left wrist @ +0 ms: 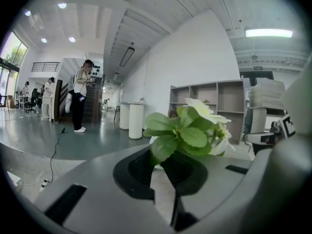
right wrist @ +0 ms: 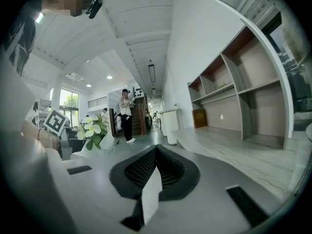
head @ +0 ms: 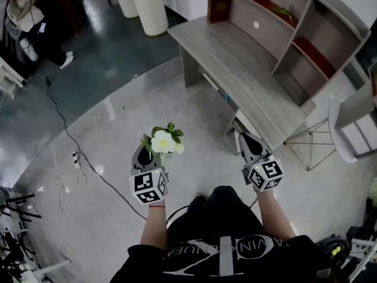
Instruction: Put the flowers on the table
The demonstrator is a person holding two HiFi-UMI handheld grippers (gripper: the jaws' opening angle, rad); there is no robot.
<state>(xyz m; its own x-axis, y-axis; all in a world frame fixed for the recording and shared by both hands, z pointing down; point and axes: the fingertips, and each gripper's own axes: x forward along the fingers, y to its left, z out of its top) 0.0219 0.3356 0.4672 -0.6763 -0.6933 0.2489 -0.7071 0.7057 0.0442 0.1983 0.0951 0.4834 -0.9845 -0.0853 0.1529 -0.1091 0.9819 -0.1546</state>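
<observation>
Over bare concrete floor, standing short of the goal. Left gripper (left wrist: 163, 165) has its jaws clamped on the stems of a small bunch of white flowers with green leaves (left wrist: 187, 130); the blooms stand up and lean toward the right side, clear of the pads. Right gripper (right wrist: 155, 152) has its jaws together with nothing between them.

The long grey wood-grain table (head: 235, 58) with its open shelf unit lies ahead and to the right, well apart from the flowers. A brown book (head: 218, 8) stands at its far end.

Risks, as judged:
- The grip seems to be on thin stems only, and a swing during the carry could let the bunch twist or slip out.
- A black cable (head: 88, 164) trails across the floor on the left and is a trip hazard if the path drifts that way.
- Letting go near the table edge could tip the top-heavy bunch onto the floor.
- Reaching deep risks knocking the shelf uprights.
</observation>
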